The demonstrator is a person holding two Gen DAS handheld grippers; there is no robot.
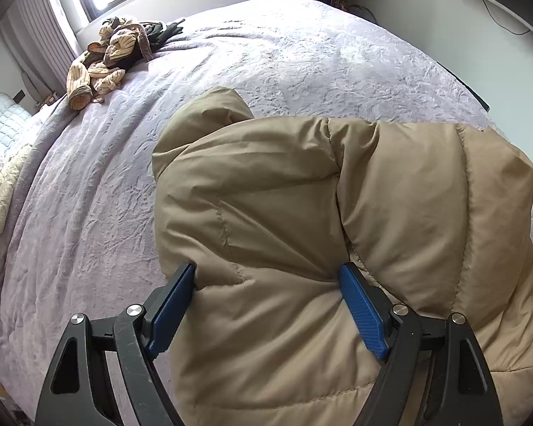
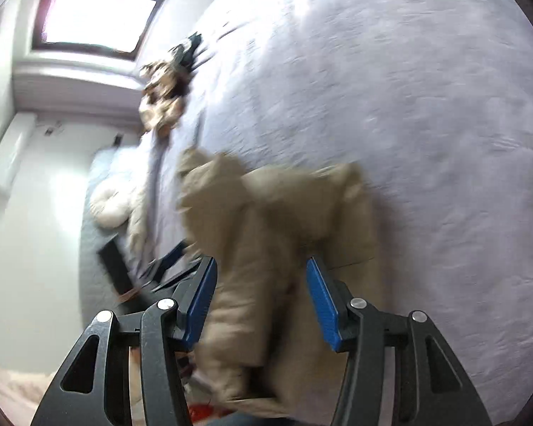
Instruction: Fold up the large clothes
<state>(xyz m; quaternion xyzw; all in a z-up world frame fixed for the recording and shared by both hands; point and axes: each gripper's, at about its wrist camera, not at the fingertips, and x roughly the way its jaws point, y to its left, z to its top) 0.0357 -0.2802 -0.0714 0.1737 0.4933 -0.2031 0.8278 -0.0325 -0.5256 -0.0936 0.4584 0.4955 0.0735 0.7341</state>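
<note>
Mostly, both views are filled by a wide bed covered with a pale lavender textured bedspread [image 1: 302, 56], which serves as the landmark for everything else. On the near part of the bed, toward the person, lies a tan padded jacket [image 1: 337, 213], puffy and already bundled over on itself, with a rounded hood-like lump at its far left corner. In the left wrist view its long axis runs left to right across the frame.

At the far left corner of the bed, near a bright window, sits a small heap of striped beige and dark clothes [image 1: 113, 56], well apart from the jacket. Off the left edge of the bed, white quilted bedding and a round cushion are partly visible.

The left gripper [image 1: 268, 277] points steeply down at the near edge of the jacket. Its blue-padded jaws stand wide, straddling a thick bulge of padding; the pads touch or dent the fabric on both sides, so it looks like a broad hold on the bundle, though how firm it is cannot be told.

The right gripper [image 2: 261, 266] appears in a motion-blurred view. Its jaws are parted about halfway, with the jacket [image 2: 277, 213] below and beyond them; the pads do not seem to press on the cloth, so it appears to hold nothing.

Judging from this, the left hand is nearer the jacket and anchors it, while the right is free for the next fold.
</note>
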